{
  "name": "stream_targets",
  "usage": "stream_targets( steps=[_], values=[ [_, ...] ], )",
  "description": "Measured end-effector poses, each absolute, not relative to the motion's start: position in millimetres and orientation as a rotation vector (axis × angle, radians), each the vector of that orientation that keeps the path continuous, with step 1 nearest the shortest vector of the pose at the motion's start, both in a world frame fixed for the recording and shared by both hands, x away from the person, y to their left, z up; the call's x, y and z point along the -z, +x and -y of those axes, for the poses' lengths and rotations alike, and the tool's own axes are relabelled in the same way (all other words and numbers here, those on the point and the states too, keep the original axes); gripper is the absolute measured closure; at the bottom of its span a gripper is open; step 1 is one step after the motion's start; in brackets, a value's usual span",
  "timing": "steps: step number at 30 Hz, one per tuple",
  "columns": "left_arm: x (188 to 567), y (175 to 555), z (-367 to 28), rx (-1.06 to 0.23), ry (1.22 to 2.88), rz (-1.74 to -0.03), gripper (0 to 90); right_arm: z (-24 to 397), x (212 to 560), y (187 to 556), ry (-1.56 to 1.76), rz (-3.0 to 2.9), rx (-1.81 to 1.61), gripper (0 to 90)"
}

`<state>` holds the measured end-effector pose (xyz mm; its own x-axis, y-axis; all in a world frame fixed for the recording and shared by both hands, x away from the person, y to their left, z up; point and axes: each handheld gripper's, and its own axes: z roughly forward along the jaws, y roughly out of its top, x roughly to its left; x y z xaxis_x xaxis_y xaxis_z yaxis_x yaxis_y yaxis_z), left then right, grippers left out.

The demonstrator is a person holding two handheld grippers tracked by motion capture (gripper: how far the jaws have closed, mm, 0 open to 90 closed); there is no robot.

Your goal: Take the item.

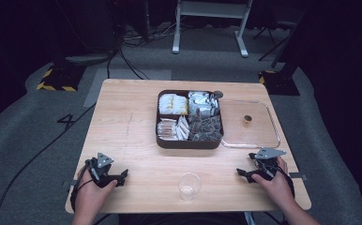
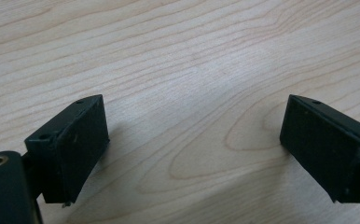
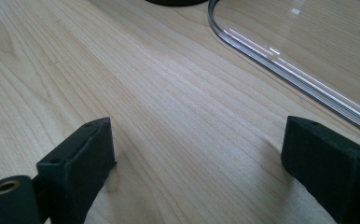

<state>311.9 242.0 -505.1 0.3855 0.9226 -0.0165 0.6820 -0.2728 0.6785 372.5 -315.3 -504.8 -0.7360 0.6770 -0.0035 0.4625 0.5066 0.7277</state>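
A dark brown compartment box (image 1: 165, 141) sits at the middle of the wooden table (image 1: 123, 122), holding yellow packets (image 1: 172, 104), silver packets (image 1: 201, 104), white sachets (image 1: 172, 128) and dark packets (image 1: 205, 127). A clear lid (image 1: 250, 124) lies to its right, with a small brown knob (image 1: 247, 119) on it. A clear plastic cup (image 1: 189, 185) stands near the front edge. My left gripper (image 1: 121, 178) rests at the front left, open, nothing between its jaws (image 2: 194, 140). My right gripper (image 1: 244, 174) rests at the front right, open over bare wood (image 3: 197, 154).
The clear lid's rim (image 3: 280, 60) curves just ahead of my right gripper, and the box's edge (image 3: 176, 2) lies beyond. Behind the table, on the grey floor, are cables (image 1: 132, 65), a white frame's legs (image 1: 209, 28) and hazard-striped bases (image 1: 57, 77).
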Motion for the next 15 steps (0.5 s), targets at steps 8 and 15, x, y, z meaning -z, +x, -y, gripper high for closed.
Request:
stream_targets(
  steps=[8,15],
  values=[
    [502.7,304.5,-227.9,-0.541,1.986,-1.427,24.8,317.0,504.7,370.1,0.952,-2.466,-1.069,11.0],
    [490.7,299.5,-215.2,-0.478,1.886,-1.468,32.2,317.0,504.8,370.1,0.953,-2.466,-1.068,10.9]
  ],
)
